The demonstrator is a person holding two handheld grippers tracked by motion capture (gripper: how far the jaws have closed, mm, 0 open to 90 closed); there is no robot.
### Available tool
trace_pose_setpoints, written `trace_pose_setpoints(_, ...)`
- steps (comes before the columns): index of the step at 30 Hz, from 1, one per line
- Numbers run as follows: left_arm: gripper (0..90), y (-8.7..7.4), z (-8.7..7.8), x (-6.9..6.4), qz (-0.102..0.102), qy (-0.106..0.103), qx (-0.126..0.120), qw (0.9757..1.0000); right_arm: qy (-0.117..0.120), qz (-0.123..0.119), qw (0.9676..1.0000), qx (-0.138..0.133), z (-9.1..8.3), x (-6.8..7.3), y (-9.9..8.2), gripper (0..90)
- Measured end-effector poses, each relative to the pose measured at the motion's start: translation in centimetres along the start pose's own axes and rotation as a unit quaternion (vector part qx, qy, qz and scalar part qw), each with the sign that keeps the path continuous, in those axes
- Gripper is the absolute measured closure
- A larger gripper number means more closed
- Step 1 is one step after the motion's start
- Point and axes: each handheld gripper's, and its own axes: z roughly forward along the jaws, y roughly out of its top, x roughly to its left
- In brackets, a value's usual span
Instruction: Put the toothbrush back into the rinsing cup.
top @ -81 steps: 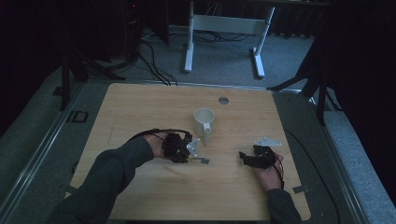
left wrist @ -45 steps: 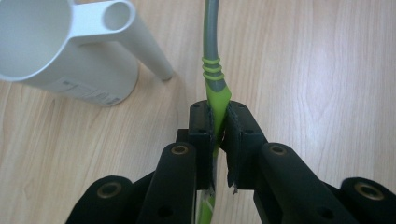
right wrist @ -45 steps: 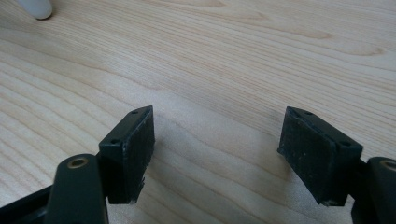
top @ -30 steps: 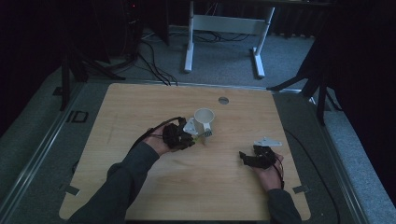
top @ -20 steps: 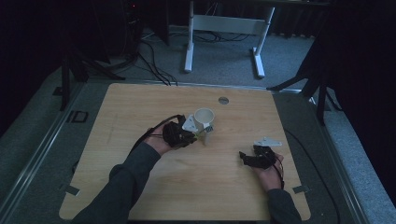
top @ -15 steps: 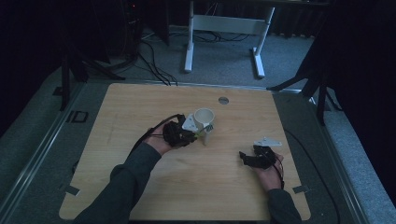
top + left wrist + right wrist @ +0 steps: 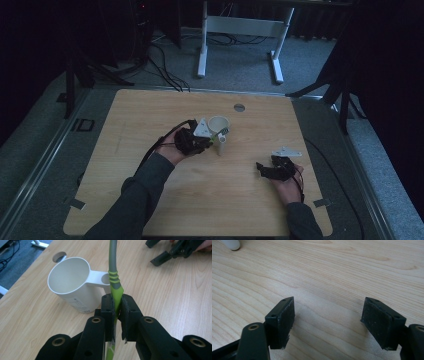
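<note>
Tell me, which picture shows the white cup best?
The left gripper view: the white cup is close, with its open mouth and handle clear. In the high view it is small and partly behind the left tongs. The right gripper view catches just a corner.

Utensil (image 7: 114,282): working end cut off by the top edge of the left gripper view, type unclear. Mug (image 7: 72,286) print too small to read.

Light wood surface (image 7: 150,115), rounded corners, dark metal frame around it. Round grommet hole (image 7: 239,107) near far edge. Grey carpet floor (image 7: 240,70) beyond. White stand (image 7: 240,30) with two feet on floor behind surface. Black cables (image 7: 160,60) on floor at far left.
</note>
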Motion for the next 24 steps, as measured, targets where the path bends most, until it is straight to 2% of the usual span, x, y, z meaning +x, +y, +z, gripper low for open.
trace_pose_setpoints(14,81.9,0.20,-0.12,0.30,-0.022,0.016,-0.028,0.9992,0.000,0.000,1.0000,0.000,0.00,0.00,0.00,26.3)
trace_pose_setpoints(18,81.9,0.19,-0.22,0.55,-0.035,0.012,-0.039,0.9985,0.000,0.000,1.0000,0.000,0.00,0.00,0.00,26.2)
trace_pose_setpoints(24,81.9,0.29,-0.38,0.62,-0.042,0.016,-0.048,0.9978,0.000,0.000,1.0000,-0.001,0.01,0.00,0.00,26.3)
